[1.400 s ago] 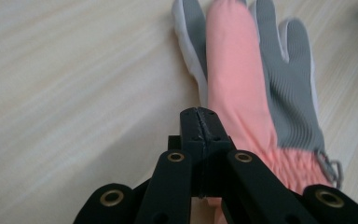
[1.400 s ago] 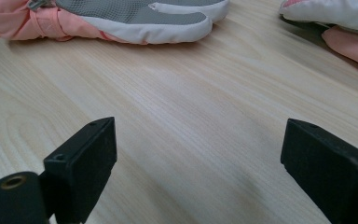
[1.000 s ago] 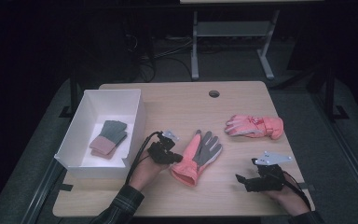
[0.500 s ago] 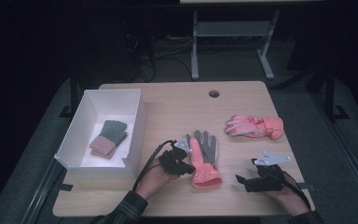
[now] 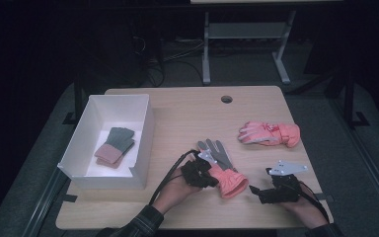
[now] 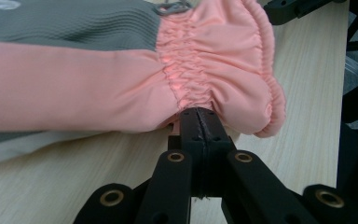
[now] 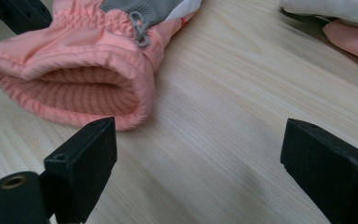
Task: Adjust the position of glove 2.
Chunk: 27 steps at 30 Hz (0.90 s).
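Note:
A pink glove with a grey palm [image 5: 221, 165] lies on the wooden table [image 5: 187, 113], fingers pointing away and cuff toward the front right. My left gripper [image 5: 211, 174] is shut on the glove's gathered wrist, just behind the cuff. In the left gripper view the jaws meet on a pinch of that fabric [image 6: 198, 114] under the glove [image 6: 121, 79]. My right gripper [image 5: 255, 190] rests open at the front right, a short way from the cuff. In the right gripper view its jaws [image 7: 196, 140] stand wide apart, facing the cuff's open mouth [image 7: 74, 88].
A second pink glove [image 5: 269, 133] lies at the right, its edge in the right gripper view too [image 7: 349, 32]. At the left stands a white box [image 5: 145, 131] holding a small grey and pink pair [image 5: 114, 146]. A cable hole [image 5: 226, 99] sits near the far edge.
My left gripper has slid right along the table, dragging the glove with it. The cuff has swung toward the right gripper, which stayed in place.

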Each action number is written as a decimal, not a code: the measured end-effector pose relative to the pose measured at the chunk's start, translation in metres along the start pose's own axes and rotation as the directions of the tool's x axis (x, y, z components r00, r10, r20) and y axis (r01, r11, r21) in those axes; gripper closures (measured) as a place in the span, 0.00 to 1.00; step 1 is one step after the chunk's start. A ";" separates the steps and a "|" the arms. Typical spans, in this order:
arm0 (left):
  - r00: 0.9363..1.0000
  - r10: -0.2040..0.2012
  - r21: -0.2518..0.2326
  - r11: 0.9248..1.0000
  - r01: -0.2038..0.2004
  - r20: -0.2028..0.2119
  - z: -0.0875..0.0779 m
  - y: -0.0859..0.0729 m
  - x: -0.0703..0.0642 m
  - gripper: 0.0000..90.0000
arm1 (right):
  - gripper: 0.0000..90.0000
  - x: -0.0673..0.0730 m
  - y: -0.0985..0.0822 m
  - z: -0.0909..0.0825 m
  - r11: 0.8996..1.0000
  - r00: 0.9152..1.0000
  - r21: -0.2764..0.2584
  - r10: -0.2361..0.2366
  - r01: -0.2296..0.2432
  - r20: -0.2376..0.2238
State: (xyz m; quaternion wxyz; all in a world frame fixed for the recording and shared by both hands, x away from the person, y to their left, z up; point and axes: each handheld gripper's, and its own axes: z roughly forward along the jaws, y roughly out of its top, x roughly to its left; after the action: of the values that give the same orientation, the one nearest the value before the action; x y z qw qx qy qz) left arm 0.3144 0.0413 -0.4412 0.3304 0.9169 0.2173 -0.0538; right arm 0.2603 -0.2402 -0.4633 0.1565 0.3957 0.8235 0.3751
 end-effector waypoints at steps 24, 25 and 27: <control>0.993 -0.032 -0.039 0.999 0.028 -0.115 -0.039 -0.057 0.008 0.29 | 0.12 -0.008 0.013 -0.009 0.998 0.999 0.055 0.019 -0.017 -0.030; 0.993 -0.039 -0.047 0.998 0.034 -0.115 -0.039 -0.060 0.008 0.27 | 0.15 -0.010 0.014 -0.008 0.998 0.999 0.052 0.022 -0.021 -0.032; 0.992 -0.039 -0.052 0.998 0.033 -0.122 -0.039 -0.065 0.005 0.23 | 0.22 -0.014 0.017 -0.008 0.999 0.999 0.048 0.024 -0.023 -0.023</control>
State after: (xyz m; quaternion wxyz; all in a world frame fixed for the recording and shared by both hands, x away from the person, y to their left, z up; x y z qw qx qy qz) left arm 0.2891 0.1125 -0.4495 0.3384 0.9058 0.2550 0.0023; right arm 0.2741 -0.2481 -0.4460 0.1328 0.4047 0.8294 0.3616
